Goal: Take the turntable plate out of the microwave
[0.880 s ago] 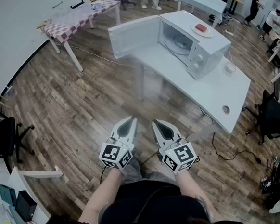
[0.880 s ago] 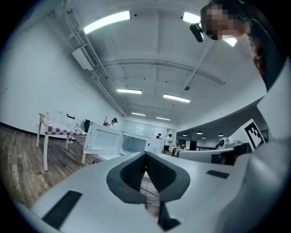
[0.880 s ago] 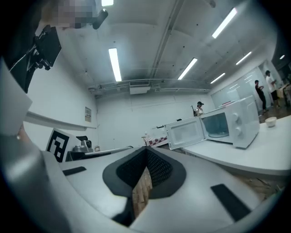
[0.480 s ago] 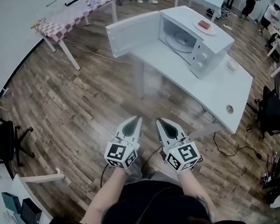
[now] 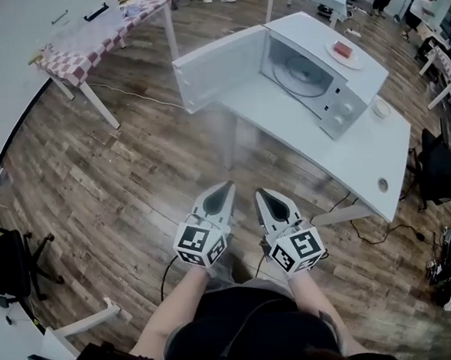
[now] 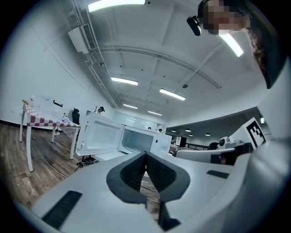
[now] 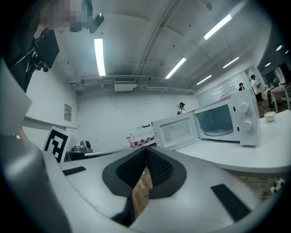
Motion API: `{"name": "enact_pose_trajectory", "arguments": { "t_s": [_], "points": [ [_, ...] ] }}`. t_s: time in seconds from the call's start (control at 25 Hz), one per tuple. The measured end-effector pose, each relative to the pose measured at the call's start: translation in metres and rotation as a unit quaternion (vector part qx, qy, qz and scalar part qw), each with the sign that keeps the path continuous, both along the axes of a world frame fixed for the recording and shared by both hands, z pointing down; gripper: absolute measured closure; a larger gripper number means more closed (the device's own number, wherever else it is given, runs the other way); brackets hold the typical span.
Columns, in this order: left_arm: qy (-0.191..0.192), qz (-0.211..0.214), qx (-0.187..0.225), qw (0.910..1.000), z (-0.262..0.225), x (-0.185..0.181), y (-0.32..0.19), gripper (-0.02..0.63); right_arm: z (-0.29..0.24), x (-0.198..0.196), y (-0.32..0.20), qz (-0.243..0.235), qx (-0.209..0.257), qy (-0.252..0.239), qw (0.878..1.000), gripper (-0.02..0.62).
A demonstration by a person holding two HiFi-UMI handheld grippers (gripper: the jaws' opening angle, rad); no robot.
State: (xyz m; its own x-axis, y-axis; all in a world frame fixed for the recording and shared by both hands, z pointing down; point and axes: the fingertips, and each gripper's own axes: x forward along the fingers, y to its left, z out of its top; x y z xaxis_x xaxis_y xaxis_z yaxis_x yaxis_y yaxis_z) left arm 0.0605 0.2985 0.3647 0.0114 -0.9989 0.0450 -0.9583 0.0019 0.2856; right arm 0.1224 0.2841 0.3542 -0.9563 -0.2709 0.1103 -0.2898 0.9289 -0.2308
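Note:
The white microwave (image 5: 322,71) stands on a white table (image 5: 363,153) ahead of me, its door (image 5: 220,65) swung wide open to the left. The round glass turntable plate (image 5: 304,71) lies inside the cavity. My left gripper (image 5: 227,185) and right gripper (image 5: 259,193) are held side by side in front of my body, over the wooden floor and well short of the table. Both are shut with nothing between the jaws. The left gripper view shows the microwave (image 6: 138,140) straight beyond my left gripper (image 6: 145,154). The right gripper view has the microwave (image 7: 227,120) right of my right gripper (image 7: 146,149).
A plate with a red object (image 5: 345,51) rests on top of the microwave, and a small white bowl (image 5: 381,109) sits on the table beside it. A checkered-cloth table (image 5: 98,38) stands far left. Office chairs (image 5: 6,262) line the left wall. People stand at the far back.
The microwave and table have come nearer and larger in the head view. Both grippers stay shut and side by side.

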Motion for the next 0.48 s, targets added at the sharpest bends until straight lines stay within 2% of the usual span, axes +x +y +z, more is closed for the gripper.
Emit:
{"name": "enact_pose_trajectory", "arguments": {
  "t_s": [0.24, 0.48],
  "points": [
    [-0.001, 0.041, -0.007, 0.9991, 0.011, -0.043, -0.009, 0.594, 0.015, -0.041, -0.010, 0.038, -0.004, 0.016, 0.999, 0.575],
    [0.012, 0.036, -0.023, 0.9990, 0.030, -0.083, -0.009, 0.594, 0.030, -0.073, -0.013, 0.051, -0.019, 0.033, 0.998, 0.575]
  ]
}}
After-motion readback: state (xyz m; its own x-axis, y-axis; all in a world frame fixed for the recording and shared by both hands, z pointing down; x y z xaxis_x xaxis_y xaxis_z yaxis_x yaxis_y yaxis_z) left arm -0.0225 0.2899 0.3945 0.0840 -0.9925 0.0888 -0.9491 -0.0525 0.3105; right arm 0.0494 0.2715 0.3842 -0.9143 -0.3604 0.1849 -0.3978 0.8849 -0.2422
